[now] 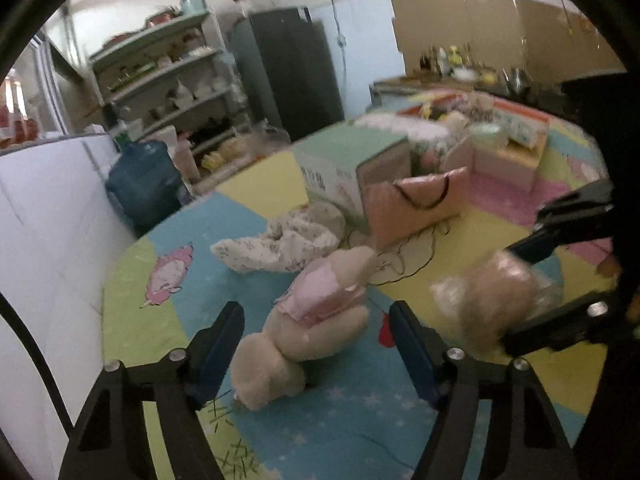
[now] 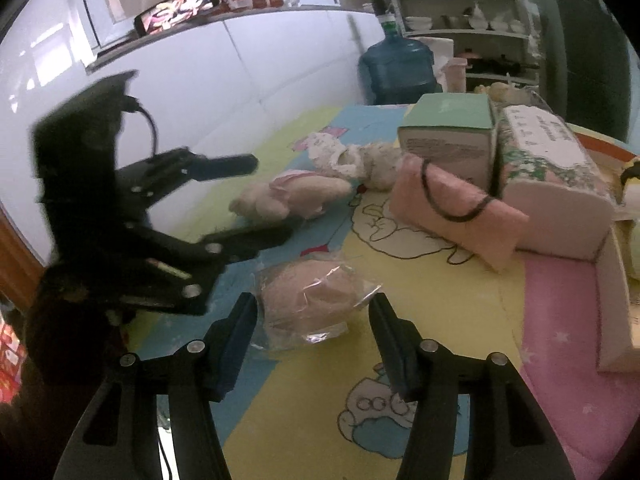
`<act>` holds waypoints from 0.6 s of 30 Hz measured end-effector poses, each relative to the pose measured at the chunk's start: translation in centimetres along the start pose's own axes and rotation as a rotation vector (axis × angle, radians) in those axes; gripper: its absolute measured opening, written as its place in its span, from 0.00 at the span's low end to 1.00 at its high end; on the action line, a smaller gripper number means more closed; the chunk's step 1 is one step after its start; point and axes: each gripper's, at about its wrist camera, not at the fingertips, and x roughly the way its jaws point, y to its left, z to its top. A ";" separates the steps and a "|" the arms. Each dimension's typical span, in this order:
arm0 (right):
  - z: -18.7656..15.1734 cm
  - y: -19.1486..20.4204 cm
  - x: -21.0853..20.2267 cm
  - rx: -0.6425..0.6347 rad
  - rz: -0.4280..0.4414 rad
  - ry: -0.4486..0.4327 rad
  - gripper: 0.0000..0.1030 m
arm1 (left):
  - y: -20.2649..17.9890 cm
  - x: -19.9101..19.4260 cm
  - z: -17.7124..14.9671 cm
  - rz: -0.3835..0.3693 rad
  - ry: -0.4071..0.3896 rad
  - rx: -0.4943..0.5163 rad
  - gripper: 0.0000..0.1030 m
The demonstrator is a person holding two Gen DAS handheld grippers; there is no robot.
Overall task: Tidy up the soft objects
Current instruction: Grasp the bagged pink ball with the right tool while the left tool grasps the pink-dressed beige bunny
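Foam mat in pastel tiles carries everything we see. At left, our left gripper stands with jaws wide apart around a cream plush toy in a pink dress, lying on its side, not touching either finger. Behind it sits a crumpled floral cloth, then a pink cushion leaning against a green box. At right, our right gripper is spread wide, flanking a plastic-wrapped plush on the mat.
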 end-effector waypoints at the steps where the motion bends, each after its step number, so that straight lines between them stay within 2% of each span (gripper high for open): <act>1: 0.0 -0.1 -0.2 0.001 -0.002 -0.003 0.58 | 0.3 0.5 0.0 -0.002 0.023 0.000 0.70; 3: 0.0 -0.2 -0.5 0.004 -0.006 -0.006 0.58 | 0.6 1.5 0.0 0.010 0.070 0.003 0.60; 5: -0.1 -0.4 -0.7 0.007 -0.007 -0.008 0.58 | 0.8 2.1 -0.2 0.045 0.084 0.003 0.50; 7: 0.0 -0.8 -0.9 0.011 -0.012 -0.011 0.58 | 1.1 1.8 -0.3 0.060 0.078 -0.011 0.47; 13: -0.2 -1.6 -1.0 0.030 -0.012 -0.018 0.58 | 1.3 0.0 -0.9 0.004 0.017 -0.094 0.37; 14: -0.2 -1.6 -1.1 0.031 -0.012 -0.020 0.58 | 1.2 -0.7 -1.0 -0.016 -0.005 -0.114 0.31; 18: -0.1 -1.7 -1.4 0.036 -0.009 -0.030 0.58 | 1.1 -2.2 -1.1 -0.049 -0.054 -0.172 0.30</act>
